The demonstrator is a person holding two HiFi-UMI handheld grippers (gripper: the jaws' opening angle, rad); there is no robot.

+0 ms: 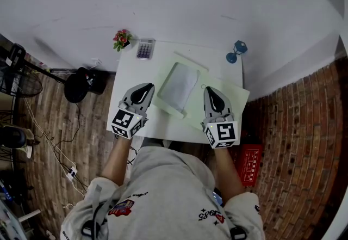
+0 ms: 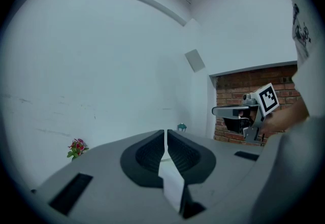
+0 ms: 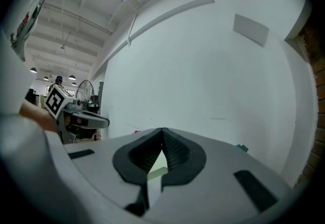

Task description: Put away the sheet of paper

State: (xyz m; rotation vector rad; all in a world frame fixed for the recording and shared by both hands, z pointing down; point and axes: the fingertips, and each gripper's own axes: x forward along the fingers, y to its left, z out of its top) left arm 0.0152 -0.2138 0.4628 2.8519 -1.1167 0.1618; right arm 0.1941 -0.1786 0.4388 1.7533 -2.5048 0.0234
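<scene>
Between left tongs (image 1: pixel 149 87) and right tongs (image 1: pixel 210 90), both closed, lies sheet of paper (image 1: pixel 178 85)

The desk (image 1: pixel 128 78) has a smooth, matt white top. The sheet of paper (image 1: pixel 179 84) looks matt and greyish white, and the pale green folder (image 1: pixel 231 97) is just as dull. The left gripper (image 1: pixel 148 85) and right gripper (image 1: pixel 208 89) have matt grey plastic shells, and their jaws carry black ribbed pads (image 2: pixel 150 154). On the left the floor (image 1: pixel 49 108) is worn wood planks; on the right the brickwork (image 1: pixel 293 124) is rough and red
</scene>
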